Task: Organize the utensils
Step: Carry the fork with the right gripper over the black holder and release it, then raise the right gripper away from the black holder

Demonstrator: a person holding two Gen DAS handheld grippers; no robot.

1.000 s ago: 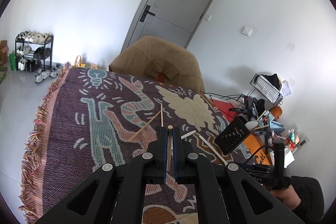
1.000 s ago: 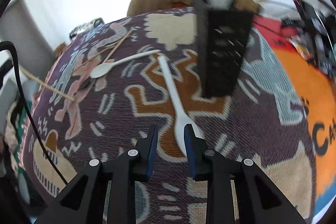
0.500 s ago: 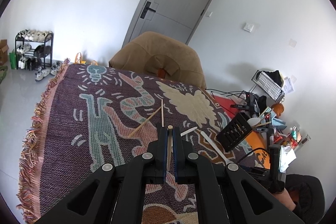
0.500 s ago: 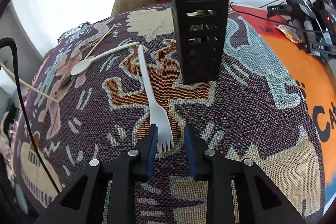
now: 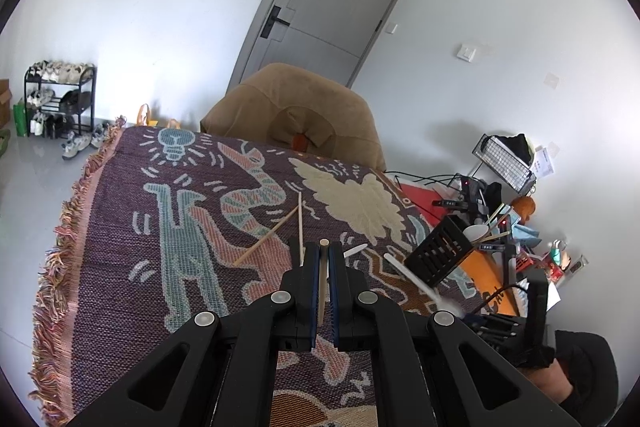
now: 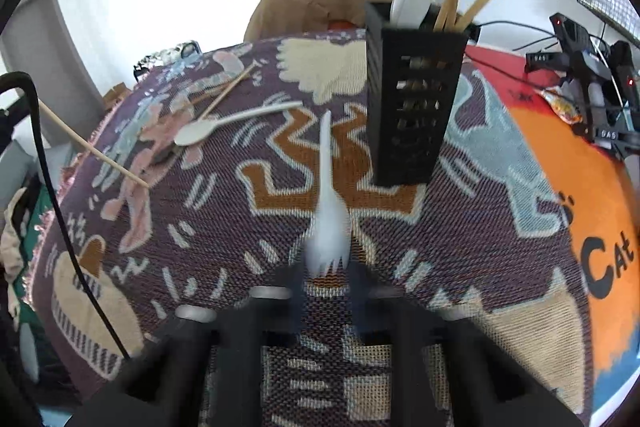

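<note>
My left gripper (image 5: 324,255) is shut on a wooden chopstick (image 5: 322,279) and holds it above the patterned cloth (image 5: 160,227). My right gripper (image 6: 326,275) is blurred; its jaws stand apart around the tine end of a white plastic fork (image 6: 328,211) lying on the cloth. The black slotted utensil holder (image 6: 416,107) stands just beyond, with a white spoon and chopsticks in it; it also shows in the left wrist view (image 5: 440,255). A white spoon (image 6: 224,123) and two loose chopsticks (image 5: 280,231) lie on the cloth.
A brown chair (image 5: 296,115) stands at the table's far edge. Cables and black devices (image 6: 588,79) sit at the right on an orange mat (image 6: 592,207). A black cable (image 6: 52,187) hangs at the left of the right wrist view.
My right gripper has moved forward so the fork's tines now lie between its jaws. The left gripper keeps holding its chopstick, shifting only slightly.
</note>
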